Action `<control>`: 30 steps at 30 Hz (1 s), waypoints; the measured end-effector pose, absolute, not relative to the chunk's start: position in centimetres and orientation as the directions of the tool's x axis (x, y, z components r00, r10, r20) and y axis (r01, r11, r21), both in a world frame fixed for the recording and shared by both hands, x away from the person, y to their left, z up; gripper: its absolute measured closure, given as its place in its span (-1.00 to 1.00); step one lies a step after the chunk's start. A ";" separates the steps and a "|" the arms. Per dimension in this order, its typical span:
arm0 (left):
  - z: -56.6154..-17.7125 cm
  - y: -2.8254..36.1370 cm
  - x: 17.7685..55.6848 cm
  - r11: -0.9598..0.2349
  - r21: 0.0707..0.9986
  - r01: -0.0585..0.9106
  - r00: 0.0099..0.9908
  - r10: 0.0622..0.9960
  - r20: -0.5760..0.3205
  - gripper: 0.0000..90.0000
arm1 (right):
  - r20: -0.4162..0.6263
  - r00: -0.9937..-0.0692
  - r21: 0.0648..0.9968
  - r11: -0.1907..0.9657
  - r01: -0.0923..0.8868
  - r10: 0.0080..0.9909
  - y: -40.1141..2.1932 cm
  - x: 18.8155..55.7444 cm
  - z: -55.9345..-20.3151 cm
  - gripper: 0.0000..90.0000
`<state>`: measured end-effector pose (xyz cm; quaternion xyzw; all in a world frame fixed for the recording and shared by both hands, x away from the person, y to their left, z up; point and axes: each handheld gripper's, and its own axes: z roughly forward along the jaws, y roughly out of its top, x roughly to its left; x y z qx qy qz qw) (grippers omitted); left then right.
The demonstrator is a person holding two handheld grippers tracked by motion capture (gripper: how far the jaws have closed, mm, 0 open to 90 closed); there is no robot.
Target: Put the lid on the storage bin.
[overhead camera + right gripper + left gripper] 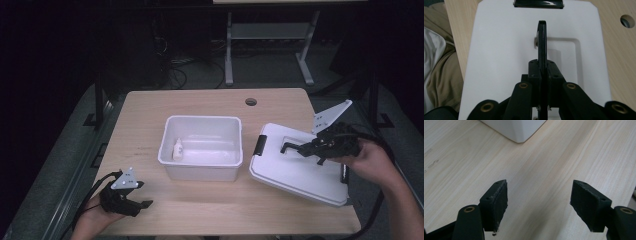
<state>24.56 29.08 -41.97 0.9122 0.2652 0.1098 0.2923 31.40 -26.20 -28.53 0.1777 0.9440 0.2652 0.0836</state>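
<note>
High view: right gripper (305,148) tilted over lid (295,172)

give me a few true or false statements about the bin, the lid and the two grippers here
1. The right gripper is shut on the lid's black handle. True.
2. The white lid sits closed on top of the bin. False: it is off the bin, to the bin's right, tilted above the table.
3. The left gripper has open jaws with nothing between them. True.
4. The white bin has nothing in it. False: a small white bottle lies inside, near its left wall.
5. The left gripper holds the bin's rim. False: it is low near the table's front left corner, apart from the bin.
</note>
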 end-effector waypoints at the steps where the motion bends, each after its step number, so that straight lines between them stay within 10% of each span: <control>1: -41.9 29.1 24.5 -0.687 0.592 0.421 0.835 0.548 0.043 -0.33 | -0.068 -0.926 0.530 0.800 0.281 0.371 -25.9 31.3 -28.0 0.86; 30: -41.8 29.7 24.4 -0.674 0.604 0.425 0.829 0.558 0.039 -0.33 | -0.087 -0.961 0.545 0.820 0.174 0.262 -20.7 33.4 -23.6 0.86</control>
